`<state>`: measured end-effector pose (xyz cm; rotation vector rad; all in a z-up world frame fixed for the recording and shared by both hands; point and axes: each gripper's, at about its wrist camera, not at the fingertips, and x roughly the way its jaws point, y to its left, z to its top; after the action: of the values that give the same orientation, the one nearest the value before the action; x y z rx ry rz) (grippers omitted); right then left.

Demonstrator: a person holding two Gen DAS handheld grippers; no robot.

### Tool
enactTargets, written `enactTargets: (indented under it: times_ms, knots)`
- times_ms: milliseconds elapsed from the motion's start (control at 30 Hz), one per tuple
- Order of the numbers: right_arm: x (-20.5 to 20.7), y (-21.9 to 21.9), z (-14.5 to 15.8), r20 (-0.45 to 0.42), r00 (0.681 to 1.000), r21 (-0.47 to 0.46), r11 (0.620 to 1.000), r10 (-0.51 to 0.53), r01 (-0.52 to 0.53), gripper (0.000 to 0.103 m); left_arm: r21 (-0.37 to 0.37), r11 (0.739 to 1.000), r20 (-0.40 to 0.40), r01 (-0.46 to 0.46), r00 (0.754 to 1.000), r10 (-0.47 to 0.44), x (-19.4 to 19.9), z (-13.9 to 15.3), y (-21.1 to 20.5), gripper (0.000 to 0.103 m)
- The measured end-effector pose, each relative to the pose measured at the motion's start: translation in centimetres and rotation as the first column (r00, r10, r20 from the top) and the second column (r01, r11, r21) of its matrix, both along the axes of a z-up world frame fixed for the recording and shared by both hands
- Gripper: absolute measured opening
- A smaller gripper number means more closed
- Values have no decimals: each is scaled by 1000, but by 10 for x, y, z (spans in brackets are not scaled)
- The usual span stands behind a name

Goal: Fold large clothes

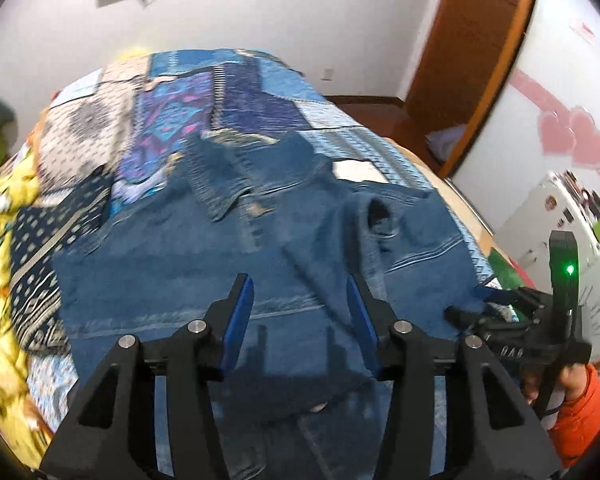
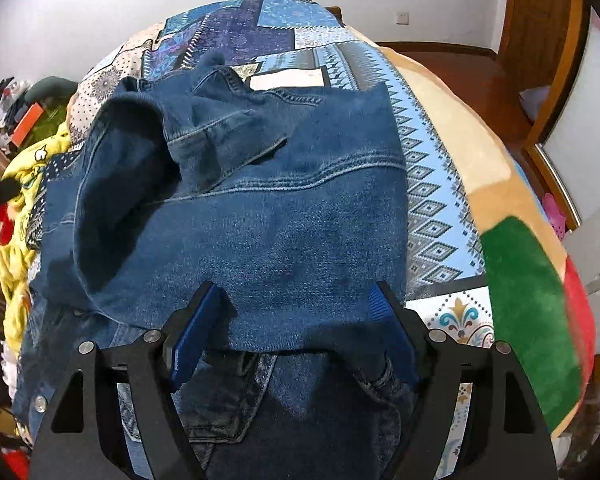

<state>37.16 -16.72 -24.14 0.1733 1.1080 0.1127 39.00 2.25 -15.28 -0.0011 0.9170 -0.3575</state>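
Observation:
A large blue denim jacket (image 1: pixel 204 256) lies spread on the bed, partly folded over itself, with a sleeve opening (image 1: pixel 382 210) on the right. It fills the right wrist view (image 2: pixel 300 216), its collar (image 2: pixel 220 76) at the far end. My left gripper (image 1: pixel 300 292) is open and empty just above the jacket's near part. My right gripper (image 2: pixel 294 300) is open, its blue pads (image 2: pixel 194 330) on either side of the near folded hem, holding nothing. The right gripper also shows at the right edge of the left wrist view (image 1: pixel 512 320).
The bed has a blue patchwork cover (image 1: pixel 228 92). A yellow garment (image 1: pixel 4 216) lies bunched at its left side. A tan, green and red blanket (image 2: pixel 528 304) hangs on the right. A wooden door frame (image 1: pixel 460 64) and a white wall stand behind.

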Motion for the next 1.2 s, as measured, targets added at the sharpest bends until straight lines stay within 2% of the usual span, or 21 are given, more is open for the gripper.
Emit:
enactTargets:
  times_ms: [233,300,467,533,567,600,633,700,867,967,1067,1200]
  knots:
    - [-4,-4,-6,12,1000,61,998,-4,4,78,36,996,-91,82,993,-78,37,-30,-52,48]
    - [-6,-5,-7,17,1000,78,997,-7,6,78,54,995,-123,88,989,-81,49,-43,-63,48]
    - [-5,-7,-12,15,1000,117,993,-10,8,78,158,986,-154,57,987,-32,78,-73,-76,48]
    - [-4,-8,-13,11,1000,134,991,-11,9,78,179,983,-137,41,991,-16,86,-78,-77,36]
    - [-4,-9,-13,11,1000,142,990,-12,10,78,182,983,-120,35,993,-13,88,-77,-76,24]
    - [-4,-9,-14,11,1000,147,989,-12,11,78,172,985,-98,17,995,0,88,-75,-72,14]
    - [-4,-9,-14,12,1000,152,988,-13,11,79,154,988,-84,-3,996,16,87,-72,-68,12]
    - [-5,-10,-14,14,1000,158,987,-15,12,79,133,991,-58,-33,997,41,82,-65,-60,10]
    - [-5,-10,-15,16,1000,156,988,-13,10,80,141,983,39,-114,993,109,56,-39,-22,9]
    - [-6,-8,-15,22,1000,154,988,-10,6,81,133,981,41,-140,990,135,39,-35,3,10]
    - [-5,-7,-16,23,1000,147,989,-6,3,82,138,977,17,-163,987,162,18,-46,26,12]
    - [-4,-3,-17,23,1000,126,992,1,-4,82,65,966,-56,-248,966,252,-3,-70,68,23]
